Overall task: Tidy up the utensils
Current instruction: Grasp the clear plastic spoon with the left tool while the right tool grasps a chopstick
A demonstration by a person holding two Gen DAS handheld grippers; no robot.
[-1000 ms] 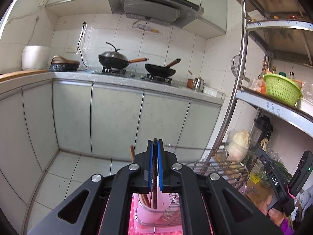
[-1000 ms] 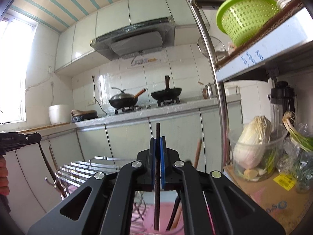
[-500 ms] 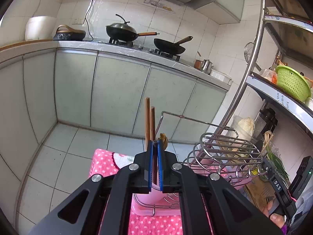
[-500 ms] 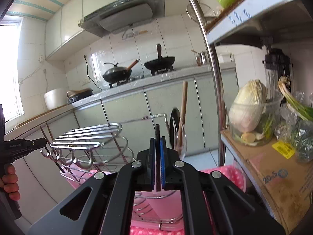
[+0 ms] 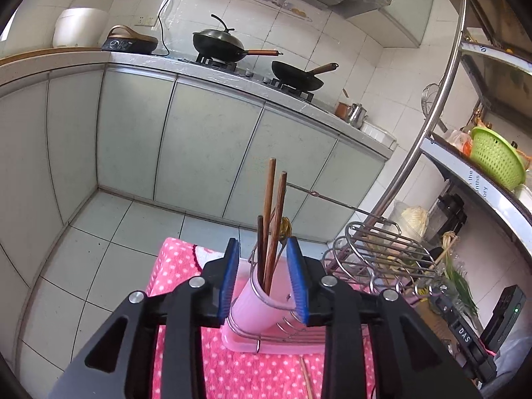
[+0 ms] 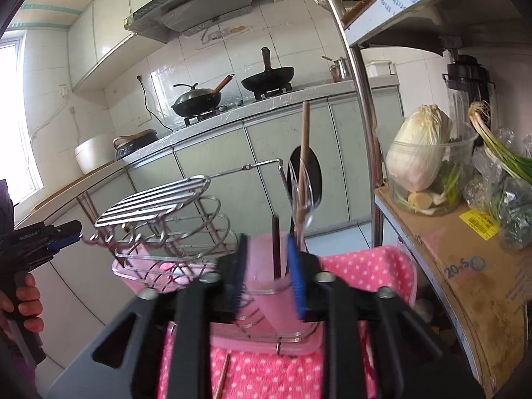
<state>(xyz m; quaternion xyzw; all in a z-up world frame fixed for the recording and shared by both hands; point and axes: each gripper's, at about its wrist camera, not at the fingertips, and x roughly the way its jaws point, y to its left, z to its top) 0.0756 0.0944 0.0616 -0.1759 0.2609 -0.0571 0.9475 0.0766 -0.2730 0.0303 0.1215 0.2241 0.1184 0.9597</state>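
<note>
A pink utensil cup (image 5: 262,302) stands in a wire ring at the end of a pink dish tray (image 5: 272,344). Brown chopsticks (image 5: 271,219) stand upright in it beside a spoon (image 5: 285,229). My left gripper (image 5: 263,279) is open just above the cup, its blue pads either side of the chopsticks. In the right wrist view the cup (image 6: 266,266) holds a dark chopstick (image 6: 276,249), a wooden handle (image 6: 303,166), a black ladle (image 6: 307,174) and a clear spoon. My right gripper (image 6: 267,276) is open around the cup's rim. A loose chopstick (image 6: 222,377) lies on the cloth.
A wire dish rack (image 6: 159,219) stands on the tray, on a pink dotted cloth (image 5: 246,375). A metal shelf post (image 6: 362,99) rises to the right, with cabbage (image 6: 419,153), greens and a cardboard box (image 6: 465,266). Kitchen cabinets (image 5: 199,139) and a stove with woks lie beyond.
Both grippers have opened and let go of their chopsticks, which now stand in the pink cup. Both cameras have tipped down toward the cup.
</note>
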